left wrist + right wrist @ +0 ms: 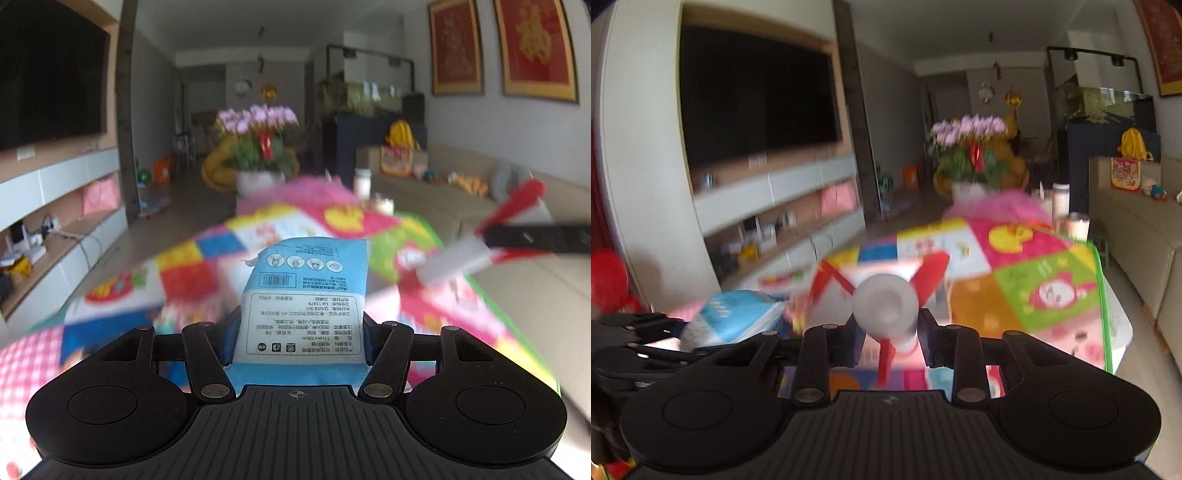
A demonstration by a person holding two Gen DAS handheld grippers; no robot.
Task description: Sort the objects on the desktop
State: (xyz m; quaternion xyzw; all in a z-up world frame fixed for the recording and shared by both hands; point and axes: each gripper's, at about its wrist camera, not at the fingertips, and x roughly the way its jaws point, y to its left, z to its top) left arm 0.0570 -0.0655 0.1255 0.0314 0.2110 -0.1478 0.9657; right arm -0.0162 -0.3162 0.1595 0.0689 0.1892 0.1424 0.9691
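Observation:
My left gripper [300, 334] is shut on a blue and white tissue pack [306, 295], held upright above the colourful patchwork mat [122, 295] on the table. My right gripper [888, 339] is shut on a white bottle with red and white wrapping [886, 306], seen end-on and blurred. In the left wrist view the right gripper [535, 238] shows at the right with the red and white bottle [458, 258]. In the right wrist view the left gripper [635, 343] and the tissue pack [735, 317] show at the left.
A pot of pink orchids [258, 147] stands at the table's far end, with jars [384, 205] beside it. A TV wall with shelves [55, 206] runs along the left and a beige sofa [517, 236] along the right. The table's right edge [1108, 332] drops to the floor.

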